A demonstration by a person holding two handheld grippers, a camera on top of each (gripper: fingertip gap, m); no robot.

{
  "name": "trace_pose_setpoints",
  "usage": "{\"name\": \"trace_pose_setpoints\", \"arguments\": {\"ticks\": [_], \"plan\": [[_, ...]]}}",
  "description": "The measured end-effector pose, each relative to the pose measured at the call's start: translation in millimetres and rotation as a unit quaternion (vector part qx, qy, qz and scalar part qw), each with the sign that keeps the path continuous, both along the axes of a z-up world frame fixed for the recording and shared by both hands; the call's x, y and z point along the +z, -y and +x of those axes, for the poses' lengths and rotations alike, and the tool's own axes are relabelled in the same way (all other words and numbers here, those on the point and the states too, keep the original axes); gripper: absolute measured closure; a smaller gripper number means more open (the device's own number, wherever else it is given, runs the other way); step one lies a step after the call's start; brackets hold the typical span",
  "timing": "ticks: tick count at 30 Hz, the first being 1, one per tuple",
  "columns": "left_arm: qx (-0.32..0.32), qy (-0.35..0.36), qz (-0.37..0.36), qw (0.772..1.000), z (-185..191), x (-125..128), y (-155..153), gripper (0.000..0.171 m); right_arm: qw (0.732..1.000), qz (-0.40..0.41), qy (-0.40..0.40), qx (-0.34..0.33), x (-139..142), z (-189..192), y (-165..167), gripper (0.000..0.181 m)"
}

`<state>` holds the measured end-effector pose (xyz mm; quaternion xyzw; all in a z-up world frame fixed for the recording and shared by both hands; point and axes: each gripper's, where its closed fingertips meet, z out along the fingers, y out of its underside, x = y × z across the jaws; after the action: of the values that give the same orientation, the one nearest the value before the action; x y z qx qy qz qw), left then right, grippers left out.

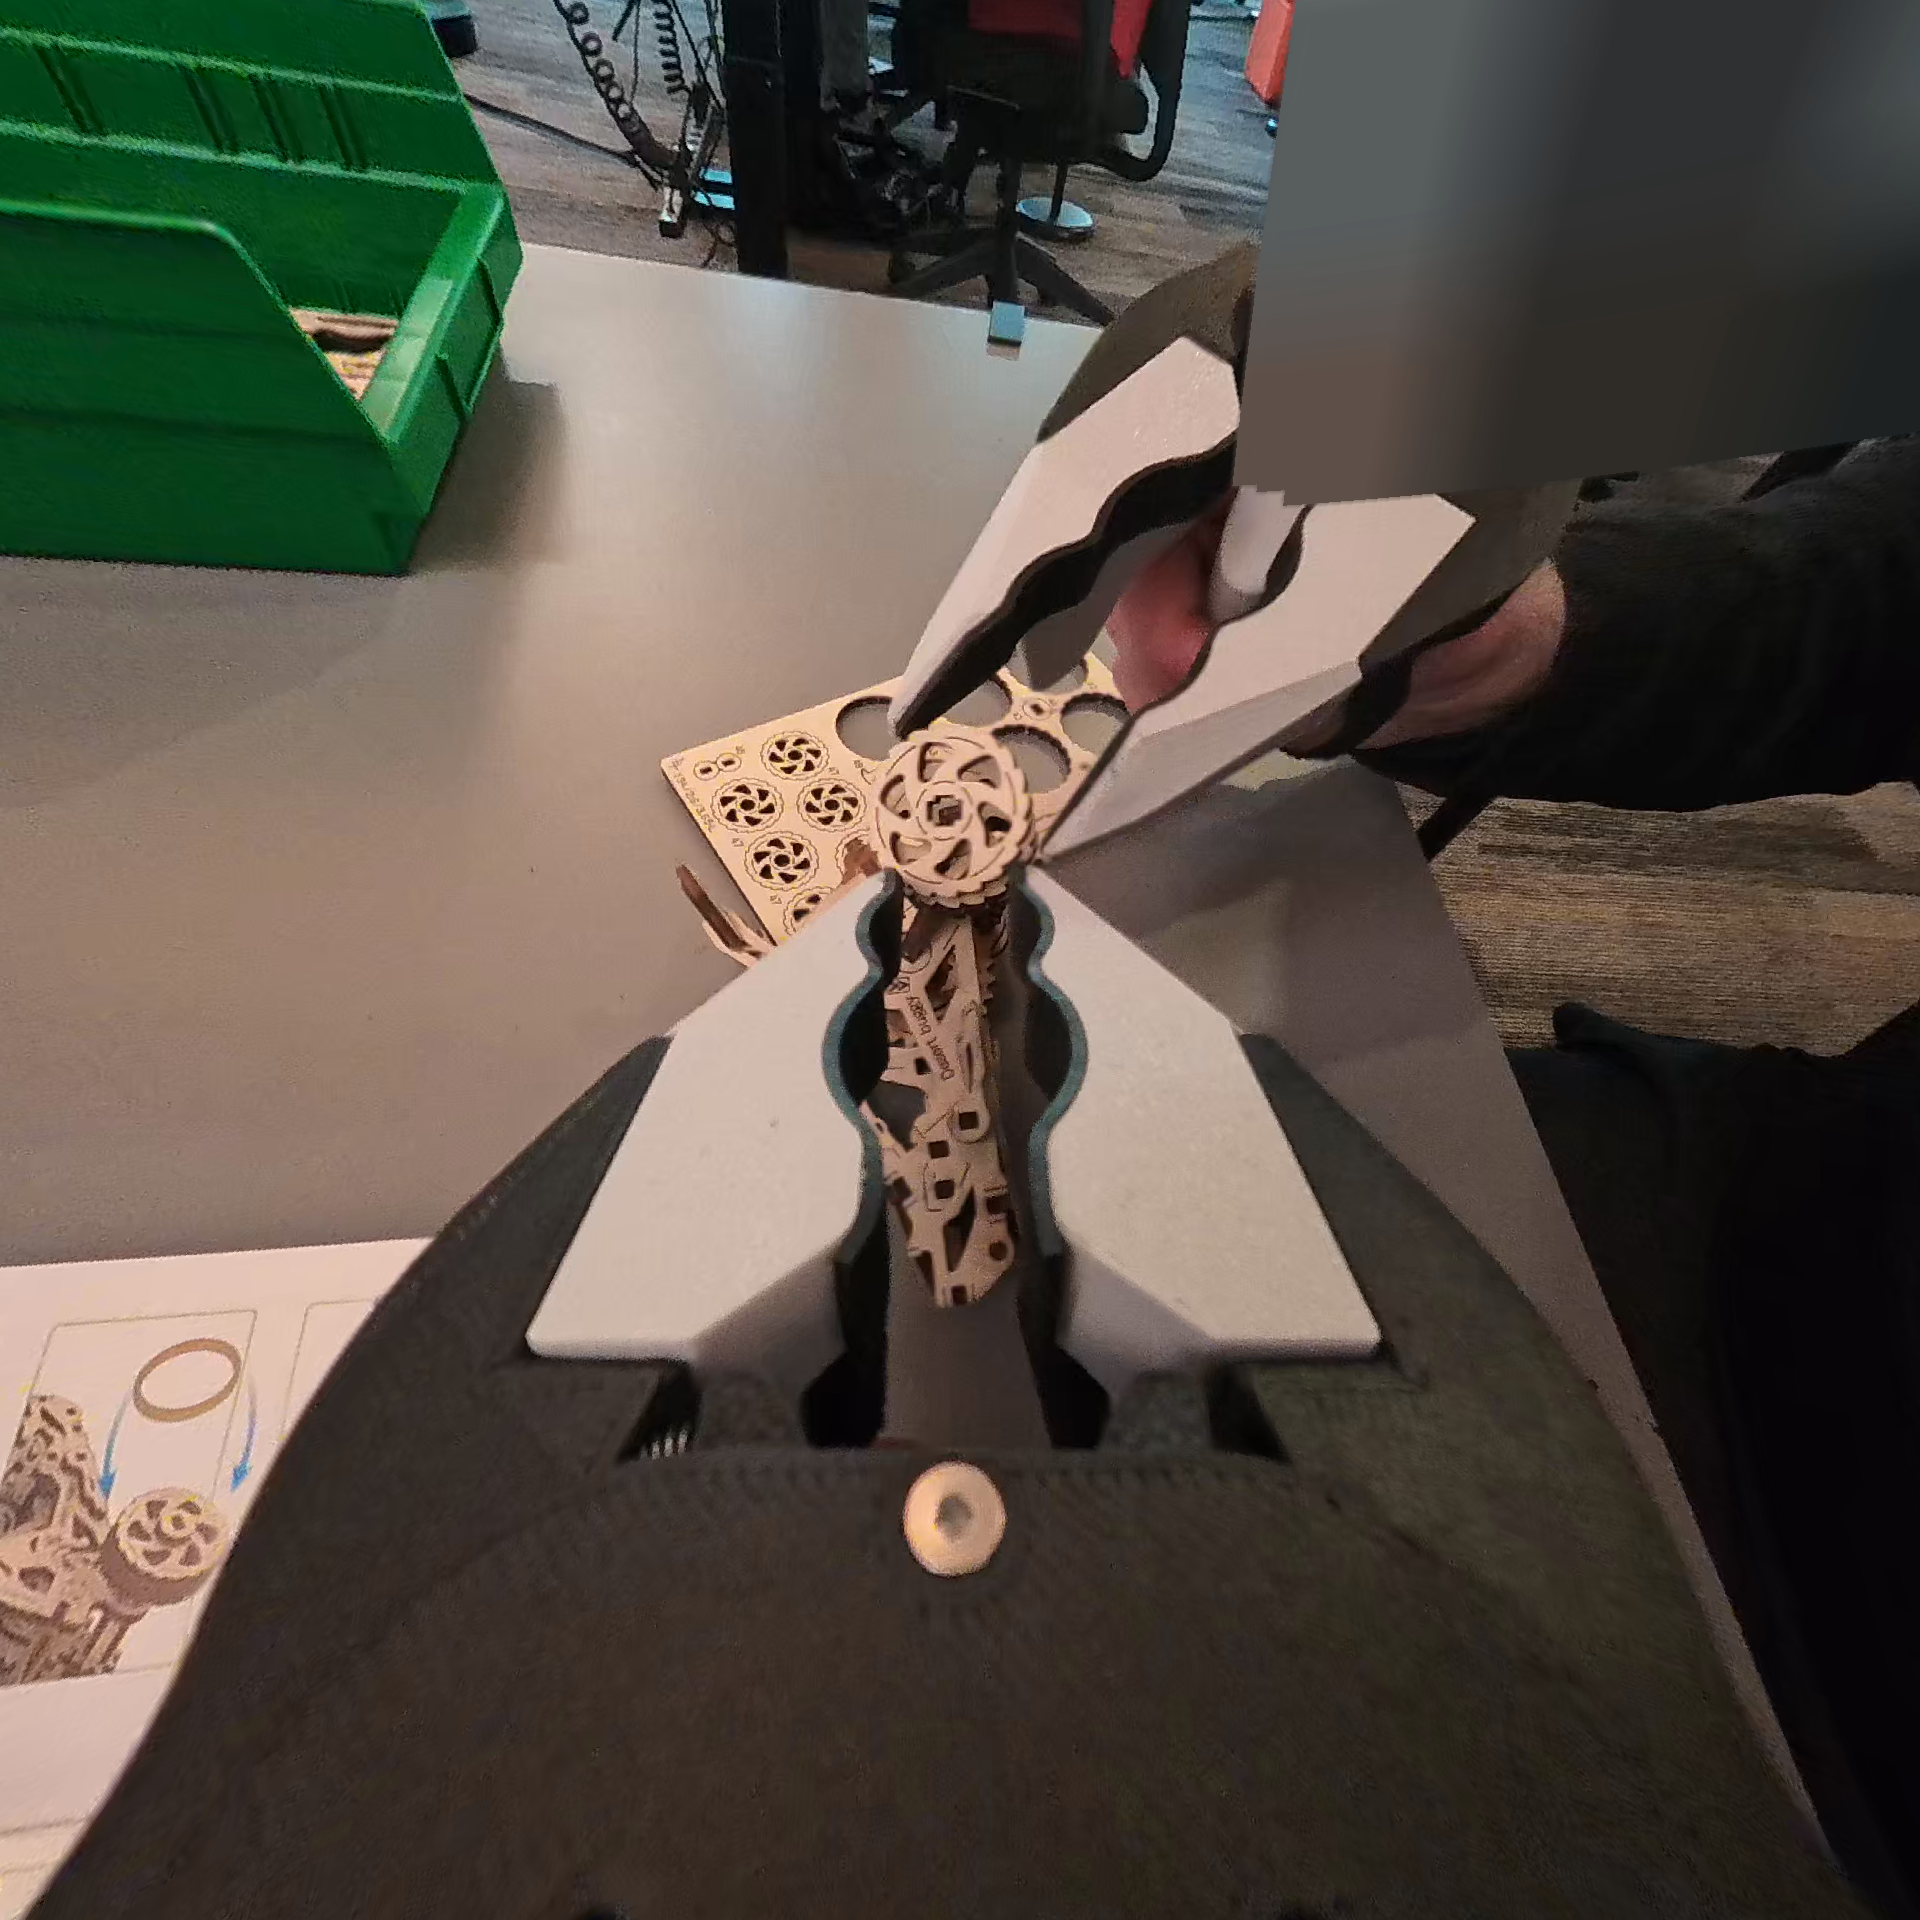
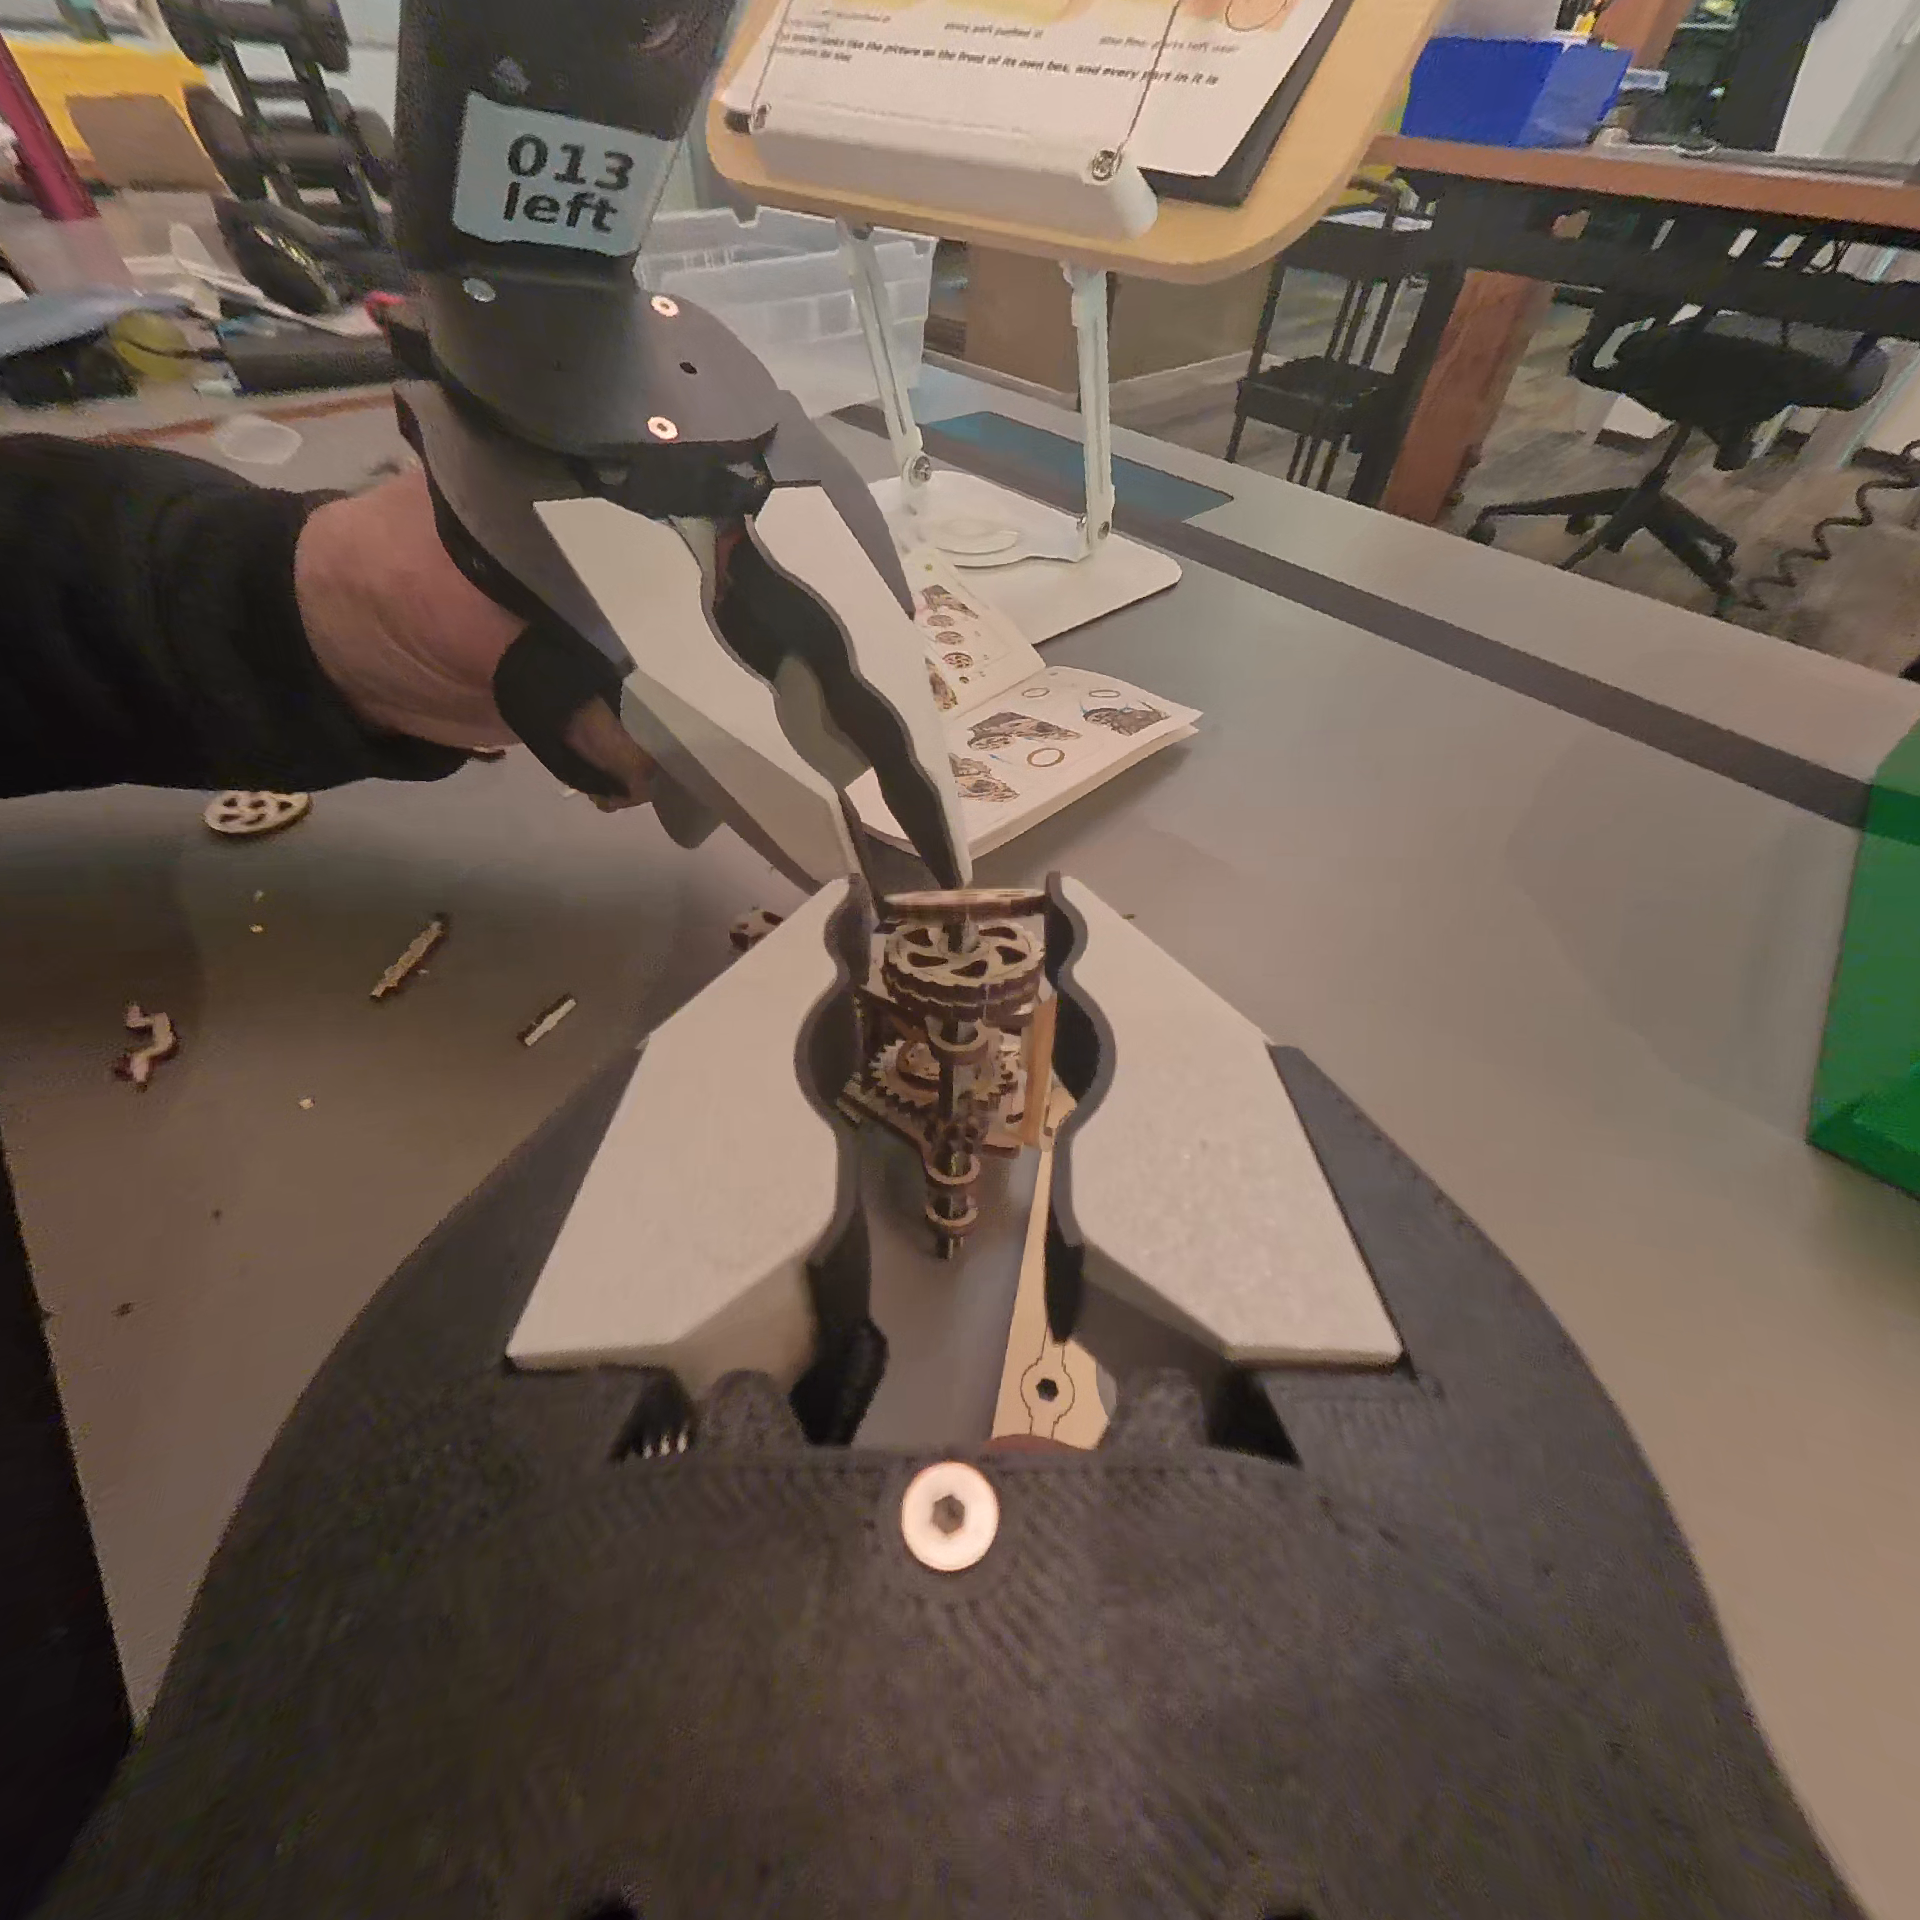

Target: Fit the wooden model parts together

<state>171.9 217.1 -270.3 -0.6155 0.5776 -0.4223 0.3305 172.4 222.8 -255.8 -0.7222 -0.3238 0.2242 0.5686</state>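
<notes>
The wooden model [image 1: 945, 1122], a lattice body of laser-cut ply with gears, is held upright above the grey table [image 1: 416, 779]. My left gripper [image 1: 951, 904] is shut on its body. In the right wrist view the left gripper [image 2: 914, 868] comes down from the upper left onto the model's [image 2: 935, 1081] top edge. A spoked wooden wheel [image 1: 956, 816] sits on the model's upper end. My right gripper [image 2: 956, 894] is shut on this wheel [image 2: 966, 961]. In the left wrist view the right gripper [image 1: 977, 790] reaches in from the upper right. Gloved hands hold both grippers.
Green bins [image 1: 208, 312] stand at the back left, another [image 2: 1881, 987] at the right. A punched parts sheet [image 1: 769, 800] lies under the model. An instruction booklet [image 2: 1039, 727] lies open, and a book stand [image 2: 1039, 540] stands behind it. A loose wheel [image 2: 255, 810] and wood scraps [image 2: 405, 956] lie on the table. Left and right tips are no more than a few centimetres apart.
</notes>
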Motion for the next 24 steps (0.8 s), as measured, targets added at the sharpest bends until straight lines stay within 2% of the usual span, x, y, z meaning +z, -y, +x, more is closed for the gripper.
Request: {"name": "trace_pose_setpoints", "arguments": {"ticks": [10,24], "plan": [[0.002,-0.006,0.038,0.999,4,2,4,0.159,0.999,-0.033,-0.033,0.009,-5,7,1,0.151],[-0.004,-0.006,0.094,0.996,6,2,12,0.157,0.997,-0.038,-0.061,0.026,-4,8,8,0.148]]}}
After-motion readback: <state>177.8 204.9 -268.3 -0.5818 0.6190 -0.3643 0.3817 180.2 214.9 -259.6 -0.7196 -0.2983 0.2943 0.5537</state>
